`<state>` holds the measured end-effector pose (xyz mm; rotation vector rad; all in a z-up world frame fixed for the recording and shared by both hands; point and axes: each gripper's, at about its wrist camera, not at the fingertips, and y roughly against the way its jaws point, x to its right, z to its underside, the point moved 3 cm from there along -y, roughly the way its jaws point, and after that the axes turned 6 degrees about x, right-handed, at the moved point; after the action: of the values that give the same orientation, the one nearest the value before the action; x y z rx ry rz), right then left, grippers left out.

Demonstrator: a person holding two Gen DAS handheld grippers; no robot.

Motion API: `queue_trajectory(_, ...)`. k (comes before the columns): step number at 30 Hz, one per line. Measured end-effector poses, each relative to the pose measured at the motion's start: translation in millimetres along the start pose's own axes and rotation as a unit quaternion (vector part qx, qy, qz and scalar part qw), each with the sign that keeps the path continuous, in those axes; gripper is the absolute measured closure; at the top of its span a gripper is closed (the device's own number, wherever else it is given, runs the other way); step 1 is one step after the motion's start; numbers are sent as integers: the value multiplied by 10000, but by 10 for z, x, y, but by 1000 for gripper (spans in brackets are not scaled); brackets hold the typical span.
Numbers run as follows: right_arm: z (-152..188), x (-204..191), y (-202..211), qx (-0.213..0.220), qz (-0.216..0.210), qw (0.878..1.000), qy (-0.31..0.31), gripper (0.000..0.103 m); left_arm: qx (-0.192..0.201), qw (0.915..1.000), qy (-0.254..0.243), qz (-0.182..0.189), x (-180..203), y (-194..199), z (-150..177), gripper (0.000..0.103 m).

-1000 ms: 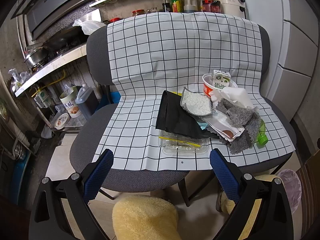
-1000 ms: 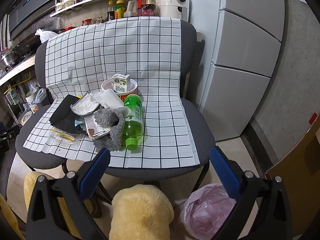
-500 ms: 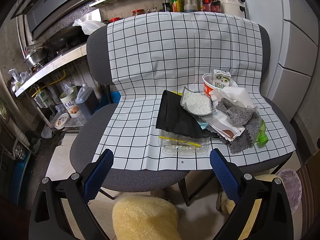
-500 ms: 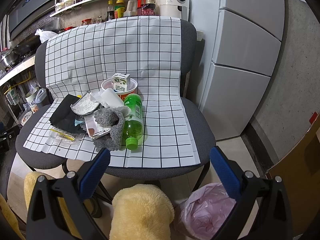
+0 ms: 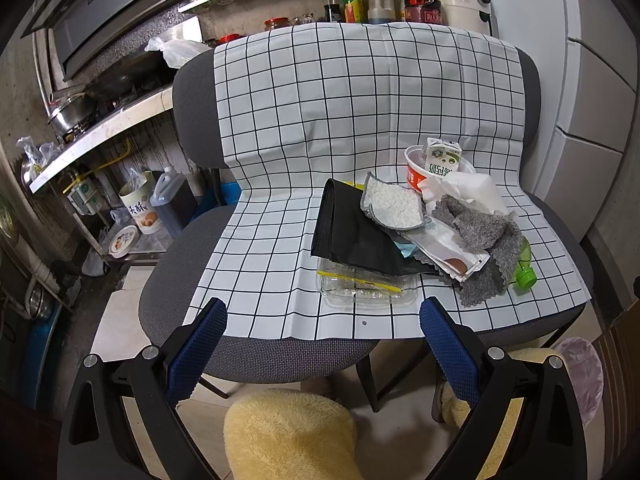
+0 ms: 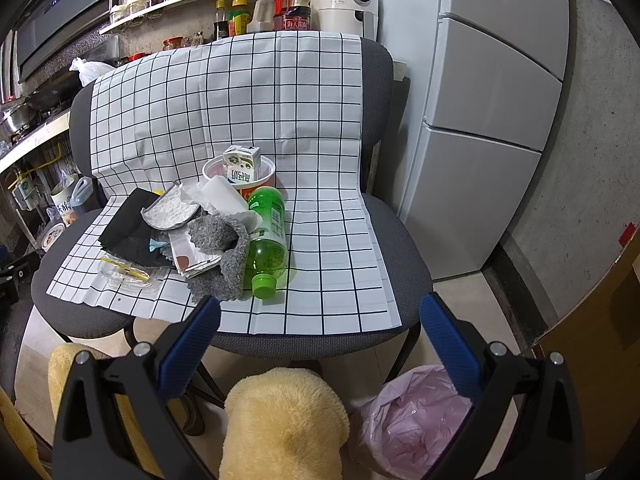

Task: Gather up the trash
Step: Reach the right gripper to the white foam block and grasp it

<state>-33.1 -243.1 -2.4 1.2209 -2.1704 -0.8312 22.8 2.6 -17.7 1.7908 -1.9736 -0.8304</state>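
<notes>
White cloth (image 6: 320, 240) with black squares, green bottle (image 6: 267, 236), gray fuzzy rag (image 6: 224, 256), black sheet (image 5: 352, 232), pink bag (image 6: 408, 420), blue jaws

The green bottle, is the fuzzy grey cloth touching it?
Touching. In the right wrist view the grey cloth lies right against the green bottle, no gap between them.

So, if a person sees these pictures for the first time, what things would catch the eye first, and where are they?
First, the pile of trash heaped on the checked cloth draped over the grey seats: a green bottle lies on its side at the pile's right edge, with a milk carton standing in a red-and-white cup behind it. On the floor below sits a bin lined with a pink bag. Both grippers, left gripper and right gripper, are open and empty, apart from the pile.
</notes>
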Motion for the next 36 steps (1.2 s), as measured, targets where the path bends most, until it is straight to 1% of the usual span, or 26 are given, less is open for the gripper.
queue_trajectory(5,5,-5,-14,-21,-12,10000,-1,6,-12,10000,7,3,-4,-12,16,7)
queue_trajectory(11,64,-39,-190,-85,-124,9999,-56,6,-105,9999,19,-12,-7,-135,129,8)
queue_trajectory(17,72,-209,-407,102,-514,9986,115,6,-201,9998,55,-1,-28,-306,183,8)
queue_trajectory(19,44,-296,-504,161,-880,9959,129,6,-253,9997,5,14,-22,-375,208,8)
queue_trajectory(21,27,-382,-609,114,-1075,9939,218,6,-322,9994,-84,-12,1,-452,228,8)
queue_trajectory(24,30,-523,-756,28,-1120,9930,381,6,-430,9989,-131,-143,-2,-579,271,8)
queue_trajectory(28,22,-683,-904,-29,-1215,9910,562,6,-578,9981,-27,-191,-80,-763,307,8)
queue_trajectory(32,23,-763,-1064,-137,-1269,9900,602,6,-499,9985,88,-198,-155,-887,315,7)
queue_trajectory(33,25,-787,-1108,-134,-1281,9897,627,8,-501,9984,97,-234,-177,-924,320,7)
queue_trajectory(35,26,-811,-1179,-120,-1197,9903,701,28,-519,9983,105,-239,-199,-968,319,8)
queue_trajectory(36,26,-826,-1244,-152,-1159,9904,741,31,-526,9983,122,-207,-209,-989,327,8)
